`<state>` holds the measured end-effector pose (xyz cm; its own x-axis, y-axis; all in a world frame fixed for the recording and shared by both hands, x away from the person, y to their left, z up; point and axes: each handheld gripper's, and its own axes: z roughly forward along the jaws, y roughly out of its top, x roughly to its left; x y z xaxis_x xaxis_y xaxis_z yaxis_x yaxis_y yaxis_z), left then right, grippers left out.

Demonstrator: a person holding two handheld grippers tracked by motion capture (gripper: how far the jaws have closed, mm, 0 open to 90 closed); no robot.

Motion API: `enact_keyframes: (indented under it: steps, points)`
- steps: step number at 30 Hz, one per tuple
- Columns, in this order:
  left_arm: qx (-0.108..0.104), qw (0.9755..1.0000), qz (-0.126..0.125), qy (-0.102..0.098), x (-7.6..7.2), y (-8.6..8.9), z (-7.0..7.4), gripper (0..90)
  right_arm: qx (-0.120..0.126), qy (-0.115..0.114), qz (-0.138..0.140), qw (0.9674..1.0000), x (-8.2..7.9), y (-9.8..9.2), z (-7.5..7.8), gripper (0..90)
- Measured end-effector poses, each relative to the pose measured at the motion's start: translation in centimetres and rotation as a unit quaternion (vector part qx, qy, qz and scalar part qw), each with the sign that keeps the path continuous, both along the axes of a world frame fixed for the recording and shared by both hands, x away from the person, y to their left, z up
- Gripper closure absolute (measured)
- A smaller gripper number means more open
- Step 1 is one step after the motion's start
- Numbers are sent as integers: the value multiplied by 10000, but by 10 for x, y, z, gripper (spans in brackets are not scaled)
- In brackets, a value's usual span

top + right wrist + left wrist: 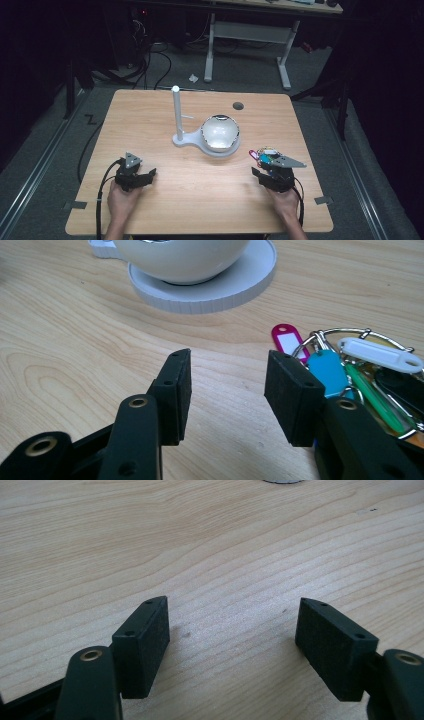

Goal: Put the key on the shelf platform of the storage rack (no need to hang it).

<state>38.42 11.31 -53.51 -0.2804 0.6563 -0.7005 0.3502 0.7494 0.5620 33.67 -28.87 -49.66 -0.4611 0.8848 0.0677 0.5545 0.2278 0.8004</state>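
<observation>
table (pixel 165 115): pale wood, with a dark round hole (pixel 238 106) near its far edge
stand (pixel 186 139): white, at mid-table, a post (pixel 176 112) rising from its left end and a round base under the bowl
bowl (pixel 220 132): white, sitting on the stand's round base; in the right gripper view it stands beyond the jaws (pixel 180 260)
left gripper (pixel 146 176): low on the near left of the table, held in a hand (pixel 121 197); jaws spread wide, bare wood between the pads (pixel 150 640)
right gripper (pixel 260 174): on the near right, held in a hand (pixel 286 200); jaws apart, nothing between the pads (pixel 292 395), only wood in the gap
keys (pixel 263 154): a bunch on a wire ring with pink, blue, white and green tags, on the table near right of the bowl, just beside the right gripper; in the right gripper view they lie outside the right-hand jaw (pixel 350 360)
pink tag (pixel 285 337): the end of the bunch nearest the stand, flat on the wood
</observation>
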Motion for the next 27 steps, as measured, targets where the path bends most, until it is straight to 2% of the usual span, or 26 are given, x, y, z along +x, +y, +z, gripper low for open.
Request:
enact_keyframes:
  steps: [12,20,27]
  points:
    - [-3,10000,2,0,0,0,0,301,-111,-82,-242,9996,5,-17,10,535]
    - [0,10000,2,-2,0,0,0,302,-139,8,-549,9984,18,-35,15,520]
    - [-7,10000,5,2,0,0,0,303,-170,87,-642,9978,25,-40,17,504]
